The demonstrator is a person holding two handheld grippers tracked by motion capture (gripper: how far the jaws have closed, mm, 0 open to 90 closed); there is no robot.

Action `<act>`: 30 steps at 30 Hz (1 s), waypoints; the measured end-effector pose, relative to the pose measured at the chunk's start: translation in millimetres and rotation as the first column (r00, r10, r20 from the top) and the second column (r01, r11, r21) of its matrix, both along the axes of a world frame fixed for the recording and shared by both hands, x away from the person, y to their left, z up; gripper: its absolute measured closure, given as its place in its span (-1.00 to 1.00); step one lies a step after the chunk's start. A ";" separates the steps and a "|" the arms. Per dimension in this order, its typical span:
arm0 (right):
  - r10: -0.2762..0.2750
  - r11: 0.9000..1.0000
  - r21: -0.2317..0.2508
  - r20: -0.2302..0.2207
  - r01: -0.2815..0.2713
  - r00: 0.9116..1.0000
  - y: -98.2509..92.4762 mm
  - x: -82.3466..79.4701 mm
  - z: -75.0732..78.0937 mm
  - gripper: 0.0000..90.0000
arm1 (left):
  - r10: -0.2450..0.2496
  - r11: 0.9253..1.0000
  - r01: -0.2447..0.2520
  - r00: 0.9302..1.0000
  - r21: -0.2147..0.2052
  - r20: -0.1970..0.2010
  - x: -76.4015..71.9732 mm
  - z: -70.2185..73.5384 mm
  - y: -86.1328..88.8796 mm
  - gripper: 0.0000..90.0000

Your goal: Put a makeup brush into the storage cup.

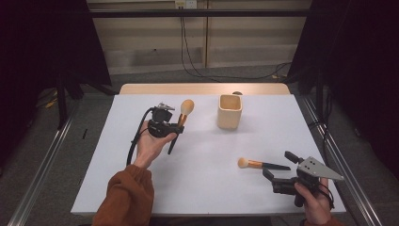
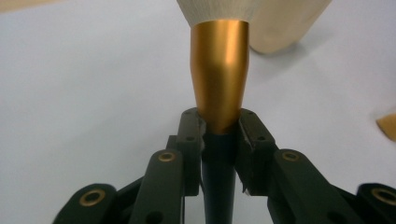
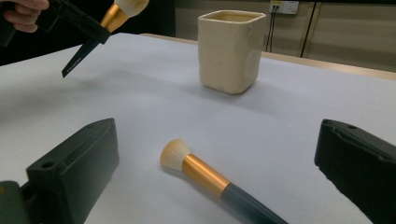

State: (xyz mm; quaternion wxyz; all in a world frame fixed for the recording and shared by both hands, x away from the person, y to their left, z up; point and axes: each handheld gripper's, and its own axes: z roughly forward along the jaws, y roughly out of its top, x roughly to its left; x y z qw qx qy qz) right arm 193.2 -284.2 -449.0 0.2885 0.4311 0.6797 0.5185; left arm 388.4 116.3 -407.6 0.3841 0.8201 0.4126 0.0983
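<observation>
My left gripper (image 1: 179, 126) is shut on a makeup brush (image 1: 181, 120) and holds it above the white table, cream bristle head up and dark handle slanting down. In the left gripper view the jaws pinch that brush (image 2: 219, 84) where the gold ferrule meets the dark handle. A second brush (image 1: 261, 164) lies flat on the table near the front right, head to the left. My right gripper (image 1: 278, 165) stands open just right of its handle; in the right gripper view this brush (image 3: 205, 175) lies between the wide-apart jaws, untouched. A cream square cup (image 1: 229, 111) stands behind the middle.
The white table sheet (image 1: 202, 188) covers a wooden tabletop whose far edge (image 1: 197, 88) shows. Cables run over the floor behind. Metal rails flank the table on both sides. The cup (image 3: 231, 49) stands upright beyond the lying brush in the right gripper view.
</observation>
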 end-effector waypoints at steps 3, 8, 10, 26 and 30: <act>-0.005 1.000 0.004 0.005 0.005 1.000 0.3 -0.1 -0.1 -1.00 | 0.010 0.999 -0.009 0.999 -0.034 0.045 -2.0 -2.6 4.2 0.63; -0.016 1.000 0.013 0.012 0.016 1.000 -0.2 0.0 -0.3 -1.00 | 0.005 0.997 0.004 0.992 -0.072 0.129 -5.2 -2.9 12.1 0.63; -0.015 1.000 0.015 0.012 0.015 1.000 0.0 0.0 -0.2 -1.00 | -0.008 0.995 0.023 0.988 -0.097 0.157 -6.8 -2.6 14.7 0.63; -0.044 0.997 0.065 0.016 0.042 0.999 1.6 2.5 1.5 -1.00 | -0.045 0.967 0.122 0.947 -0.225 0.318 -32.0 0.5 28.2 0.63; -0.026 0.998 0.064 0.033 0.023 0.999 2.3 4.1 2.3 -1.00 | -0.042 0.957 0.131 0.946 -0.259 0.322 -34.8 0.9 30.2 0.63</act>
